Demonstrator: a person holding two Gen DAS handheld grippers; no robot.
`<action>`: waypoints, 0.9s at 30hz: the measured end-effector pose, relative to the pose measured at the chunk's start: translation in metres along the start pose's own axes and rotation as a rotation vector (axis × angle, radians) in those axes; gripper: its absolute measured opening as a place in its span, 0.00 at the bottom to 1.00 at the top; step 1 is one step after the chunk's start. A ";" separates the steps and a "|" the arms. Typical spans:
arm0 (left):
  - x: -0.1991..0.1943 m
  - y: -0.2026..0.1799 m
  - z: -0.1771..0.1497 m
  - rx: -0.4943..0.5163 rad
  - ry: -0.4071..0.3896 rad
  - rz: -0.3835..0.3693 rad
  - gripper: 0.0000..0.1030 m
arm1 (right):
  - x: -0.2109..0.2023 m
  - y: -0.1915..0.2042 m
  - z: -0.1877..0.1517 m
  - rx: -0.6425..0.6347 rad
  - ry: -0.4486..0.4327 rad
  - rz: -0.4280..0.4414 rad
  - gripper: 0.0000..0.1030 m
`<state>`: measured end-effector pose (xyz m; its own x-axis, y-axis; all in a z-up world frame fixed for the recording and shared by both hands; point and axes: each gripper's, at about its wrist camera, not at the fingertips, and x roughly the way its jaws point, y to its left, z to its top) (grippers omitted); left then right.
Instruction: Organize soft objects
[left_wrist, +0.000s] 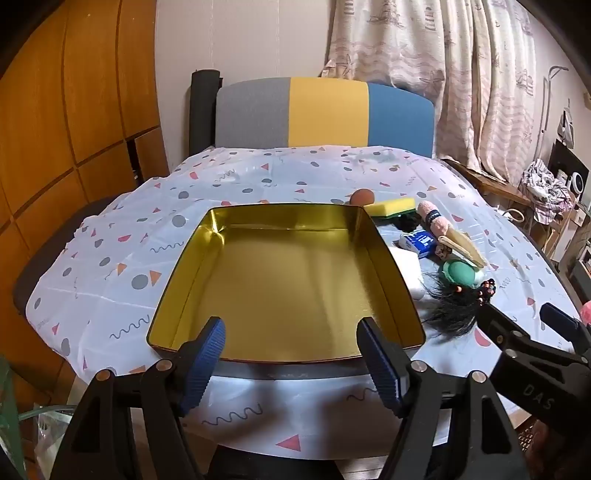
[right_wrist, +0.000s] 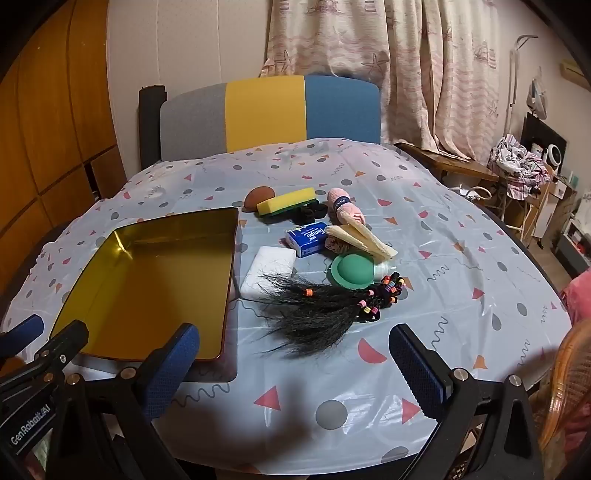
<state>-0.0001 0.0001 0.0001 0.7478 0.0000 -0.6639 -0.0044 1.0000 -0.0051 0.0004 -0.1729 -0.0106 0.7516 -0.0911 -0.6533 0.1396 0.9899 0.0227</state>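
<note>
Left gripper (left_wrist: 291, 354), jaws spread wide with nothing between the blue ribbed pads, hangs over the near rim of the gold tin (left_wrist: 288, 280), pointing down into it. Right gripper (right_wrist: 295, 365), jaws likewise fully apart and holding nothing, hangs over the near table edge, just short of the black hairpiece (right_wrist: 317, 314).

The tin, a shallow rectangular tray with a gold interior, lies on the patterned tablecloth (right_wrist: 443, 258) and has nothing in it. The soft objects lie in a loose cluster to its right, all outside the tin. Nearest is the hairpiece, a black tuft with coloured beads at one end, its strands lying over a white pad (right_wrist: 269, 269) just beside the tin's right wall. Against the beaded end lies a green round puff (right_wrist: 351, 271). Behind these: a blue tissue pack (right_wrist: 308, 236), a cream folded cloth (right_wrist: 364, 240), and a pink rolled towel (right_wrist: 345, 208) with a dark band. Farthest back: a yellow-and-green sponge (right_wrist: 286, 201), with a black hair tie (right_wrist: 310, 214) beside it, and a brown egg-shaped sponge (right_wrist: 258, 197) at its left end.

Beyond the table stands a chair (right_wrist: 266, 114) with a grey, yellow and blue back; a curtain (right_wrist: 369, 55) hangs behind it.
</note>
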 end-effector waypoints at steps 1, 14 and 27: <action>0.000 0.000 0.000 -0.004 0.000 -0.002 0.73 | 0.000 0.000 0.000 0.000 0.009 -0.001 1.00; 0.005 -0.001 -0.004 0.009 0.024 -0.010 0.73 | 0.001 0.001 0.000 -0.005 0.015 -0.003 1.00; 0.005 -0.002 -0.004 0.007 0.029 -0.020 0.73 | 0.003 0.001 -0.003 -0.010 0.030 0.001 1.00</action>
<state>0.0007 -0.0021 -0.0066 0.7283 -0.0203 -0.6850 0.0149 0.9998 -0.0138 0.0014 -0.1723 -0.0147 0.7323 -0.0873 -0.6754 0.1326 0.9910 0.0156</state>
